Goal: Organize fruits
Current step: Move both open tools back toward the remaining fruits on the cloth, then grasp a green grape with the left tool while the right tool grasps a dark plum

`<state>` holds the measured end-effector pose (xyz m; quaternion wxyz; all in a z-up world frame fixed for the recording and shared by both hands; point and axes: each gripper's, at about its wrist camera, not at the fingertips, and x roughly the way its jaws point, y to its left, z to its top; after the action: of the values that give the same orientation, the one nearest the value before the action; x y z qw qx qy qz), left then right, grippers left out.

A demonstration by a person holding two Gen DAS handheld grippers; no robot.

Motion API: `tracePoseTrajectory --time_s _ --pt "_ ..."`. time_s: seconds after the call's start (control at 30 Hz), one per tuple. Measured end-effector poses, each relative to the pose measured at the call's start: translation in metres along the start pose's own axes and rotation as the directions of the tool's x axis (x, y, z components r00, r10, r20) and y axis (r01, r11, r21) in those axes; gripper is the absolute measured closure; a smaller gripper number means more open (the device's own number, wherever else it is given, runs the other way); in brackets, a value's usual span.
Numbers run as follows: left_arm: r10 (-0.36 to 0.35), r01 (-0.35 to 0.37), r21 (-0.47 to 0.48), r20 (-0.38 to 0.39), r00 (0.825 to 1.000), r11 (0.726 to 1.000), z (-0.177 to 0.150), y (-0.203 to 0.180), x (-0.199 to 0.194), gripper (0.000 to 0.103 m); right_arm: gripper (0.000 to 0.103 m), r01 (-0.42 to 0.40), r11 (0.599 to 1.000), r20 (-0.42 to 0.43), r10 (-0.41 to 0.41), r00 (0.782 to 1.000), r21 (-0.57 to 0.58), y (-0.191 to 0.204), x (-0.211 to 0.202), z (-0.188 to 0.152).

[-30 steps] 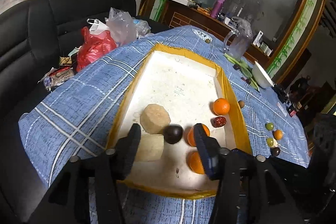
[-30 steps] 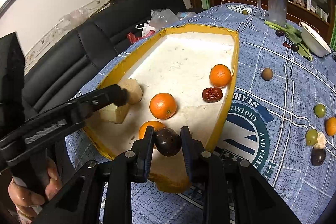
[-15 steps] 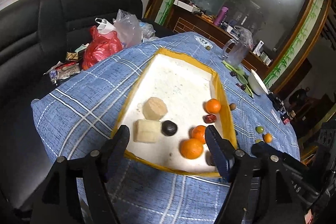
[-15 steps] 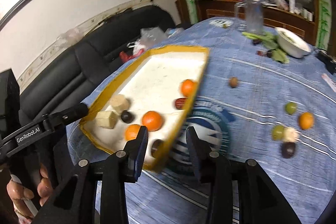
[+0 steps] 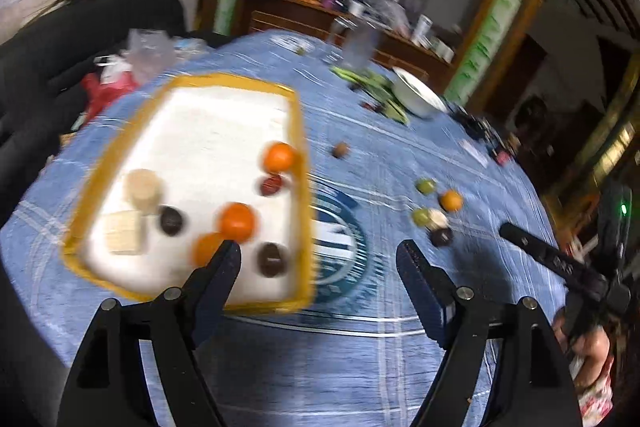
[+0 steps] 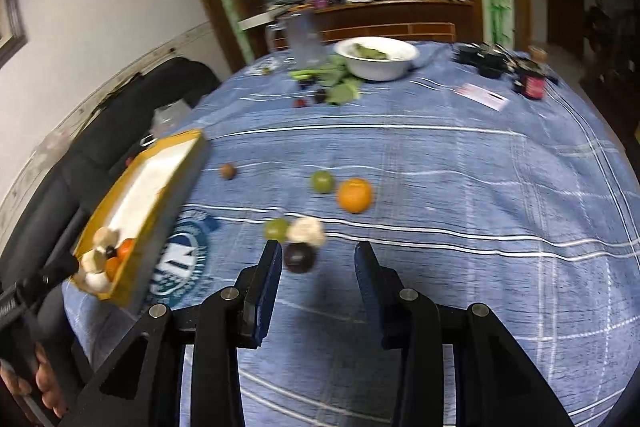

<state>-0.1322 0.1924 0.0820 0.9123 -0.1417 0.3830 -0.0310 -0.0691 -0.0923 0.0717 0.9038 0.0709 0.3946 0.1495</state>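
Tray (image 5: 298, 131): yellow-rimmed, white floor, on the blue cloth (image 5: 360, 347), at the table's left side; blurred in both views.
Fruit in tray: three oranges, one by the right rim (image 5: 279, 157), two near the front (image 5: 237, 221); red date (image 5: 271, 185) just below the rim orange; dark round fruit (image 5: 171, 221) mid-tray, another (image 5: 273, 259) at the front right corner.
Pale chunks (image 5: 142, 187): two, beige, at the tray's left front, one round, one squarish, close together.
Loose fruit on cloth: orange (image 6: 354, 195) with a green fruit (image 6: 322, 181) just beside it; second green fruit (image 6: 277, 229) touching a white lump (image 6: 307, 231); dark plum (image 6: 300, 257) just below that lump; small brown fruit (image 6: 228, 171) alone, near the tray's right rim.
Right gripper (image 6: 318, 267): fingers spread, nothing between them; low over the cloth, plum just inside the left finger (image 6: 269, 267), not pinched.
Left gripper (image 5: 320, 267): fingers spread wide, holding nothing; over the tray's front right corner and the cloth's round emblem (image 5: 340, 259).
Bowl (image 6: 378, 61): white, at the far side, greens inside and more leaves (image 6: 340, 87) beside it.
Jug (image 6: 304, 39): clear, left of the bowl.
Sofa (image 5: 48, 39): black, beyond the tray, with plastic bags (image 5: 116, 79) on it.
Far right of cloth: card (image 6: 482, 95) and dark jar (image 6: 534, 83).
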Motion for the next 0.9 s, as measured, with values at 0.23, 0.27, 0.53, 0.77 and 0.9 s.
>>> tracePoseTrajectory --time_s 0.23,0.27,0.53,0.77,0.9 --pt "-0.043 0.046 0.06 -0.057 0.997 0.997 0.004 -0.036 0.034 0.024 0.062 -0.026 0.999 -0.058 0.024 0.998 -0.031 -0.001 0.026 -0.005" --pt "-0.045 0.049 0.058 -0.059 0.997 0.997 0.007 -0.038 0.038 0.024 0.062 -0.037 0.998 -0.074 0.034 0.997 -0.049 0.004 0.033 -0.006" --pt "-0.091 0.095 0.038 -0.098 0.991 0.995 0.03 -0.05 0.079 0.024 0.062 -0.018 0.99 -0.144 -0.003 0.99 -0.139 0.029 0.077 -0.013" --pt "-0.141 0.151 0.076 -0.129 0.982 0.986 0.038 -0.071 0.119 0.033 0.074 -0.035 0.986 -0.127 0.014 0.992 -0.161 0.028 0.081 -0.013" --pt "-0.171 0.191 0.122 -0.157 0.973 0.974 0.038 -0.086 0.142 0.058 0.075 0.024 0.994 -0.101 -0.035 0.994 -0.105 0.01 0.071 -0.011"
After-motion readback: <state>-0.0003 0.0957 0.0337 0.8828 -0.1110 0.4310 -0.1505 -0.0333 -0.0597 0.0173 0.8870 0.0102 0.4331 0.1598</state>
